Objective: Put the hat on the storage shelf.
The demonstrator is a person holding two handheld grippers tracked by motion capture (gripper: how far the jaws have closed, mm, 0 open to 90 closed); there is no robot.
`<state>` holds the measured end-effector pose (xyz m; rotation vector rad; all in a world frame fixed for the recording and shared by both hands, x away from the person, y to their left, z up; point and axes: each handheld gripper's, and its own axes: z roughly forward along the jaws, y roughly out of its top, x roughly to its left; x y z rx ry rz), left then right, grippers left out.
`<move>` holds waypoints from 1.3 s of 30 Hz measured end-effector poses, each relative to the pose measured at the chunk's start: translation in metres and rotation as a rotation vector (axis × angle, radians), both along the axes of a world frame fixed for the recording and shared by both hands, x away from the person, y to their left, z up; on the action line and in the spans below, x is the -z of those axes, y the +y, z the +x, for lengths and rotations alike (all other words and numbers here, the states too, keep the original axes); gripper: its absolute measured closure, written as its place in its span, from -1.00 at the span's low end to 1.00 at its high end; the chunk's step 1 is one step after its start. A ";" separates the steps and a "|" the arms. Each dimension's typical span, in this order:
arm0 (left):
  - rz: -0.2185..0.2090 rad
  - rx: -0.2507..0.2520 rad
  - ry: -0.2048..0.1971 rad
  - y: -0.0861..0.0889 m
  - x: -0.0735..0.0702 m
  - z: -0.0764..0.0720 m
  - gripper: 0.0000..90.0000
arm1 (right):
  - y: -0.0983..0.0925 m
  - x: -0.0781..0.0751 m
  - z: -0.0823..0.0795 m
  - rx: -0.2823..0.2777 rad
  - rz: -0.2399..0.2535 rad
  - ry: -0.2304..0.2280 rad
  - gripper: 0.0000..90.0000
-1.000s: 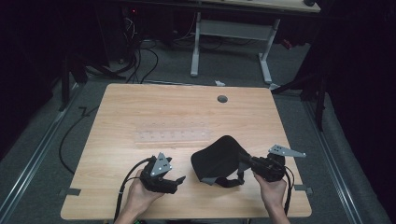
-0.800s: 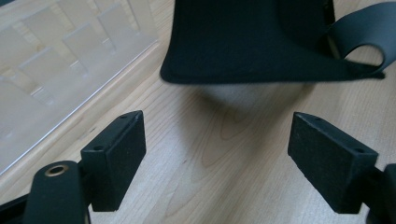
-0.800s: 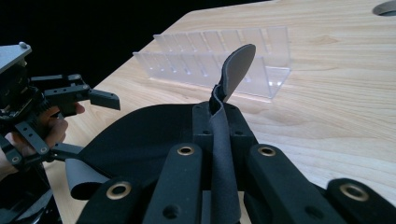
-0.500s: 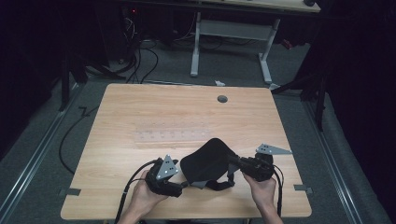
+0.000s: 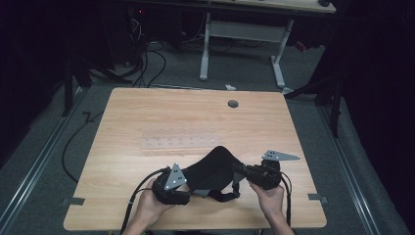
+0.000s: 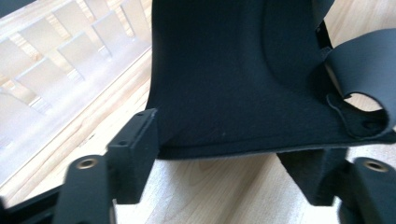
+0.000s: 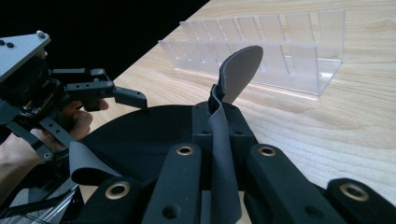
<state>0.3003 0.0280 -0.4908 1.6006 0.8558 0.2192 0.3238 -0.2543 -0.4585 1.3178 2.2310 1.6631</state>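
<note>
Wooden table (image 5: 147, 117) taken as reference throughout. Black padded fabric piece with straps (image 5: 211, 172) lying on table's near half, just toward person's side of clear plastic divider rack (image 5: 178, 142), which sits flat near table centre. Round cable hole (image 5: 233, 104) noted near far edge.

Left gripper (image 5: 188, 186) held in left hand (image 5: 147, 208) at near edge, left of fabric piece. In left gripper view, jaws spread wide apart, one either side of fabric's lower edge (image 6: 243, 93); left jaw pad at fabric's corner, contact not confirmable; nothing clamped. Looped strap (image 6: 362, 74) seen at fabric's right side. Rack (image 6: 70, 51) visible beyond, upper left of that view.

Right gripper (image 5: 238, 172) held in right hand (image 5: 268, 196) at near edge, right of fabric piece. In right gripper view, jaws closed together on a grey-faced fabric flap (image 7: 224, 130), which stands upright between the pads, rounded tip (image 7: 240, 70) rising above them. Remainder of fabric (image 7: 140, 135) spread flat on table beyond jaws. Left gripper (image 7: 116, 95) and its hand (image 7: 28, 140) seen farther off at left of that view, jaws apart. Rack (image 7: 280, 46) standing behind flap, apart from it.

Floor around table dark; cables (image 5: 142, 58) and white desk frame (image 5: 242, 39) beyond far edge.
</note>
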 end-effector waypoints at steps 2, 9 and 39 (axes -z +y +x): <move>0.002 0.000 -0.004 0.000 0.000 0.000 -0.20 | 0.001 0.000 0.001 -0.006 -0.002 -0.005 0.92; -0.003 -0.004 0.004 0.001 -0.002 0.001 -0.15 | 0.004 0.000 0.002 -0.030 0.022 0.008 0.92; -0.025 0.118 0.018 0.009 -0.013 -0.007 0.91 | 0.015 0.004 0.015 -0.008 0.024 -0.030 0.20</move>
